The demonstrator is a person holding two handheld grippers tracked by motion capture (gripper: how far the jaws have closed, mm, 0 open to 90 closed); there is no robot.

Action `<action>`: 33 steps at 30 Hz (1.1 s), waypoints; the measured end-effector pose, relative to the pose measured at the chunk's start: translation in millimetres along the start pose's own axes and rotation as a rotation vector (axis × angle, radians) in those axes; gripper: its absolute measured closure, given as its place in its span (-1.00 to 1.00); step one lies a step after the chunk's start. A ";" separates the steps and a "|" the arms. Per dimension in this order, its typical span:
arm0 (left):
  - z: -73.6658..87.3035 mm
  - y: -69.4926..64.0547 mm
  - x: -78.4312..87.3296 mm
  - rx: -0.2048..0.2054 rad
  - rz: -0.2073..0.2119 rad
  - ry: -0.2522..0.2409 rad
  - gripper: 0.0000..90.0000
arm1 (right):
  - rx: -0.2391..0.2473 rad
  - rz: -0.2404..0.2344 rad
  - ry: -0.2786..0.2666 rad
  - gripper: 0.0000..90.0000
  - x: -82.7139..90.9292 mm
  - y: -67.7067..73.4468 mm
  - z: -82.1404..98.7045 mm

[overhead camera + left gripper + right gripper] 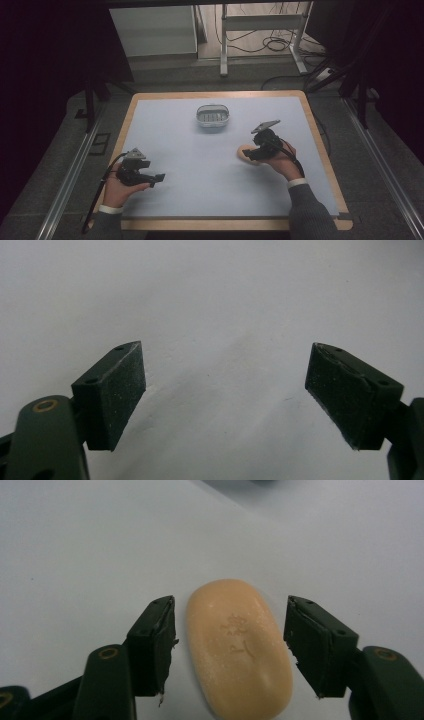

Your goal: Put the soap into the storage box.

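Observation:
An oval, peach-coloured bar of soap (237,645) lies flat on the pale table sheet, with a stamped mark on its top. My right gripper (230,647) is open with one jaw on each side of the bar and small gaps to it. From above, the soap (244,152) peeks out left of the right gripper (254,152). A clear soap dish (213,116) with a ribbed insert sits at the table's far middle. My left gripper (159,177) rests open at the near left, and between its jaws (225,390) lies bare sheet.
The pale sheet (200,165) covers a wooden-edged table (320,150). Beyond the far edge are a metal frame (260,30) and cables on the floor. Rails run along both sides of the table.

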State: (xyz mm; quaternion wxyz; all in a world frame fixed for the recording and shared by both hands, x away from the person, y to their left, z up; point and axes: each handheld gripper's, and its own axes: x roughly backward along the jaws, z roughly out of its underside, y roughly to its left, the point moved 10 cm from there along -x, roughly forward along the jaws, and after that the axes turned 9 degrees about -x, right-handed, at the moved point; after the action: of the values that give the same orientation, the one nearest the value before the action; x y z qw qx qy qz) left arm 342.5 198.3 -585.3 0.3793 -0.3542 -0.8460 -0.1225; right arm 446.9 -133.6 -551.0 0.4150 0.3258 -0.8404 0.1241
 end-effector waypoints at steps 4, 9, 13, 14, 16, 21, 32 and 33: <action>0.3 0.0 0.0 -0.001 0.000 0.002 -0.63 | -0.014 -0.005 0.025 -0.26 -4.0 -7.0 1.5; 0.7 -0.6 -1.7 -0.005 0.002 0.008 -0.63 | -0.017 -0.014 0.082 -0.31 -9.5 -12.8 5.2; 0.7 -0.9 -1.9 -0.005 0.003 0.009 -0.63 | -0.005 -0.015 0.113 -0.35 -12.1 -12.3 6.3; 0.7 -0.9 -1.9 -0.005 0.003 0.009 -0.63 | 0.001 -0.016 0.121 -0.36 -12.8 -11.9 6.9; 1.1 -1.2 -2.6 -0.007 0.004 0.012 -0.63 | 0.005 -0.013 0.140 -0.37 -14.5 -11.4 8.8; 1.1 -1.2 -2.8 -0.010 0.005 0.012 -0.63 | 0.010 -0.027 0.187 -0.41 -21.4 -9.7 15.4; 1.8 -1.4 -4.3 -0.008 0.005 0.018 -0.63 | 0.037 -0.019 0.256 -0.39 -33.6 -10.5 25.0; 1.8 -1.4 -4.2 -0.008 0.005 0.019 -0.63 | 0.045 -0.020 0.261 -0.37 -33.8 -10.1 25.4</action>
State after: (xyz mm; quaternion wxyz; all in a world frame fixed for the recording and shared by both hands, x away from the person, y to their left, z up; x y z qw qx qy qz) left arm 342.5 196.0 -589.5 0.3861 -0.3568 -0.8409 -0.1282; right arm 452.8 -138.3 -593.8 0.5147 0.3243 -0.7729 0.1801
